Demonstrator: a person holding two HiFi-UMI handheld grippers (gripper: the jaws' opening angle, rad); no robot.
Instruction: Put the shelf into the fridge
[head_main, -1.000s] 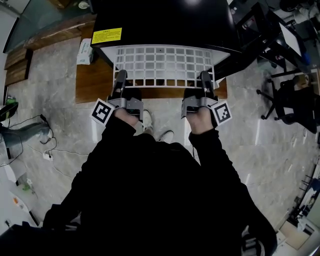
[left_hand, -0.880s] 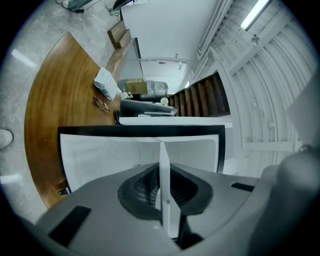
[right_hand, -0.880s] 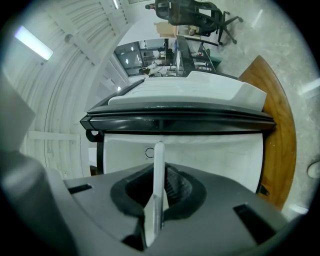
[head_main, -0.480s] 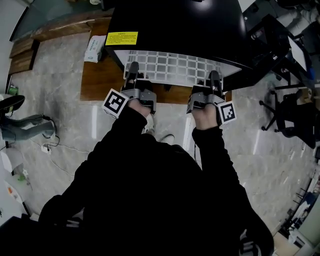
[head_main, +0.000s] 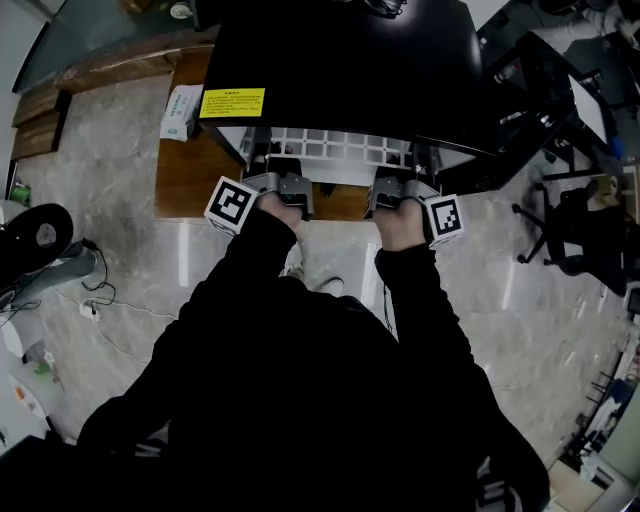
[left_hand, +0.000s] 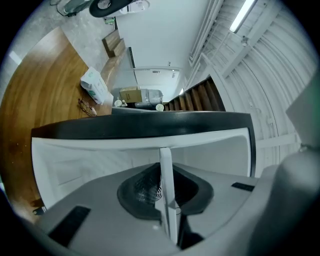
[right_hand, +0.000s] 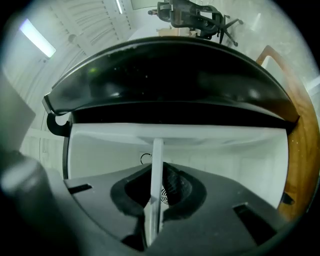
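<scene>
A white wire shelf (head_main: 340, 146) lies level and reaches into the black fridge (head_main: 340, 60). Only a narrow strip of its grid shows below the fridge's top in the head view. My left gripper (head_main: 262, 165) is shut on the shelf's front edge at the left, and my right gripper (head_main: 415, 168) is shut on it at the right. In the left gripper view the edge is a white bar (left_hand: 165, 170) pinched between the dark pads (left_hand: 137, 192). The right gripper view shows the same bar (right_hand: 156, 165) between its pads (right_hand: 177, 192). The fridge's white inside (right_hand: 225, 150) lies straight ahead.
The fridge stands on a wooden platform (head_main: 190, 170) with a white packet (head_main: 180, 110) on it at the left. A yellow label (head_main: 232, 102) sits at the fridge's front. An office chair (head_main: 575, 215) and a dark desk (head_main: 530, 70) stand to the right. Cables (head_main: 95, 300) lie on the floor to the left.
Both grippers have moved forward toward the fridge and the shelf has slid further in. Much less of its grid shows than a second ago.
</scene>
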